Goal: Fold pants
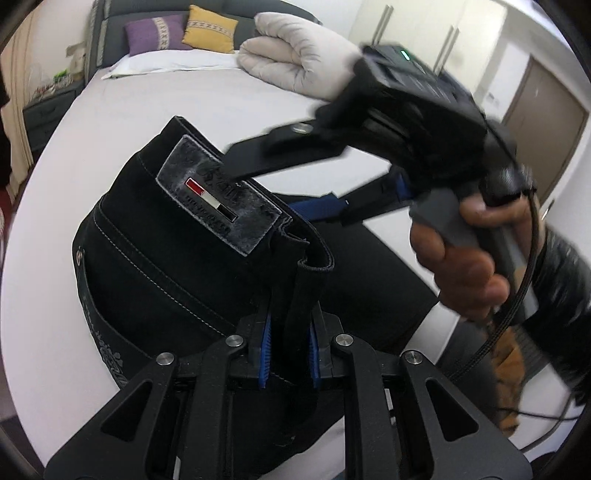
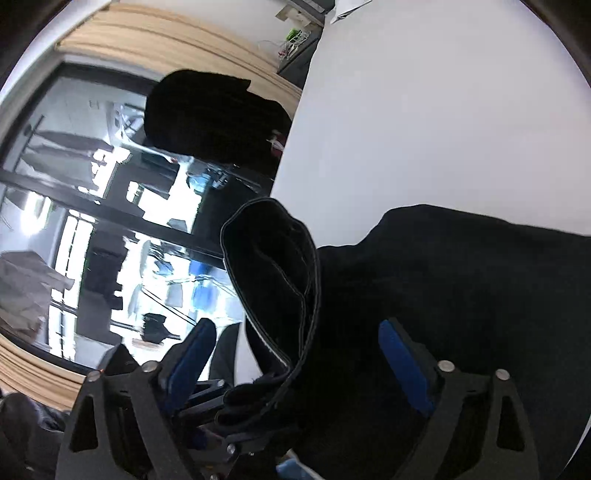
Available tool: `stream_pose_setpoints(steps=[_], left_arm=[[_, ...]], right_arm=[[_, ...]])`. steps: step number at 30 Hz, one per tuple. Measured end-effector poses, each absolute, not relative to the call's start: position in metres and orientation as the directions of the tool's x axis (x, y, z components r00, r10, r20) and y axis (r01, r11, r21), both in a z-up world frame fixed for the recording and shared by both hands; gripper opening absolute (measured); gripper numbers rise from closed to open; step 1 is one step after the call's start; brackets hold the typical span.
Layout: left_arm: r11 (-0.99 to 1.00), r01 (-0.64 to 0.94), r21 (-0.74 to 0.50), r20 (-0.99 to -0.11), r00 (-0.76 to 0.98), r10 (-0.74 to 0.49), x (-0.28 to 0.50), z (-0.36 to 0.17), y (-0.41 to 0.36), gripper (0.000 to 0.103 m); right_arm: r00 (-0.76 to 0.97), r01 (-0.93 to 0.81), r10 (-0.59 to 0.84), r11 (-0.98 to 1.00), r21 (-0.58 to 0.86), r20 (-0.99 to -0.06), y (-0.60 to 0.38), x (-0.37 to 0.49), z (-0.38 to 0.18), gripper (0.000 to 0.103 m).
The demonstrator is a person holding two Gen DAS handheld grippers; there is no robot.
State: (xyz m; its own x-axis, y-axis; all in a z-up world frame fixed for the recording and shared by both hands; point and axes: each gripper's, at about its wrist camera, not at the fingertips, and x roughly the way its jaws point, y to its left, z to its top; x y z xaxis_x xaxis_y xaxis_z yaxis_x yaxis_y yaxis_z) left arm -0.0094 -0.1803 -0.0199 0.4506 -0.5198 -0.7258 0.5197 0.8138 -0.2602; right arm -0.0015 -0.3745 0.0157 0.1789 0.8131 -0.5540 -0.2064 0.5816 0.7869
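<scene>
Bed (image 1: 122, 110), white sheet, fills the upper half of the left wrist view. At its far end, upper centre: purple pillow (image 1: 153, 33), yellow pillow (image 1: 210, 29), rolled cream duvet (image 1: 295, 55). Dark nightstand (image 1: 48, 110) at upper left edge; wardrobe doors (image 1: 417, 29) and a brown door (image 1: 543, 122) at upper right.

Black pants (image 1: 155, 266) sit centre frame, lifted off the sheet at the waistband, grey brand patch (image 1: 221, 199) facing the camera, the rest spread on the bed.

Left wrist view only: the right hand-held gripper (image 1: 291, 194) seen from outside, entering from the upper right, a person's hand (image 1: 465, 258) on its grey handle, cable trailing down. One finger tip lies over the patch; contact cannot be told.

Right wrist view only: a large window (image 2: 92, 221) with wooden frame at left, a dark rounded object (image 2: 210, 118) beside the bed edge, and the waistband loop (image 2: 273, 280) standing up at centre.

Left hand-held gripper (image 1: 290, 354): jaws nearly closed, blue pads clamped on a waistband fold.

Right hand-held gripper (image 2: 295, 354): jaws wide apart, pads clear of the cloth; the waistband passes between them, ungripped.
</scene>
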Motion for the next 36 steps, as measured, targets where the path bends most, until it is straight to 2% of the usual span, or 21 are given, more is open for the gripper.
stream_pose_setpoints(steps=[2,3,6,7,10,18,25,32,36], left_arm=[[0.808,0.545,-0.223,-0.735,0.45,-0.507,-0.016,-0.017,-0.2,0.014],[0.805,0.555,-0.21,-0.739,0.449,-0.502,-0.021,-0.021,-0.203,0.014],[0.79,0.581,-0.197,-0.749,0.431,-0.504,-0.027,-0.023,-0.223,0.014],[0.784,0.587,-0.202,-0.751,0.421,-0.508,-0.028,-0.025,-0.229,0.014],[0.766,0.61,-0.201,-0.757,0.4,-0.517,-0.029,-0.027,-0.246,0.014],[0.7,0.682,-0.212,-0.766,0.329,-0.553,-0.022,-0.04,-0.308,0.014],[0.659,0.723,-0.208,-0.778,0.286,-0.56,-0.024,-0.048,-0.361,0.014],[0.655,0.723,-0.217,-0.786,0.269,-0.557,-0.014,-0.045,-0.367,0.014],[0.653,0.728,-0.208,-0.797,0.261,-0.545,-0.01,-0.037,-0.344,0.014]], right_arm=[[0.178,-0.216,0.799,0.601,0.769,-0.574,-0.372,-0.005,0.021,0.082],[0.181,-0.225,0.778,0.628,0.745,-0.602,-0.371,-0.005,0.023,0.074],[0.166,-0.23,0.707,0.705,0.671,-0.687,-0.368,0.001,0.019,0.038],[0.173,-0.229,0.687,0.725,0.65,-0.706,-0.373,0.0,0.018,0.031],[0.195,-0.224,0.645,0.763,0.606,-0.739,-0.377,-0.003,0.017,0.022],[0.264,-0.138,0.597,0.8,0.583,-0.757,-0.438,-0.018,0.006,0.014],[0.303,-0.084,0.61,0.782,0.617,-0.732,-0.484,-0.025,-0.008,0.014],[0.315,-0.067,0.611,0.777,0.626,-0.726,-0.506,-0.02,-0.013,0.014],[0.314,-0.056,0.623,0.766,0.641,-0.717,-0.515,-0.024,-0.023,0.014]])
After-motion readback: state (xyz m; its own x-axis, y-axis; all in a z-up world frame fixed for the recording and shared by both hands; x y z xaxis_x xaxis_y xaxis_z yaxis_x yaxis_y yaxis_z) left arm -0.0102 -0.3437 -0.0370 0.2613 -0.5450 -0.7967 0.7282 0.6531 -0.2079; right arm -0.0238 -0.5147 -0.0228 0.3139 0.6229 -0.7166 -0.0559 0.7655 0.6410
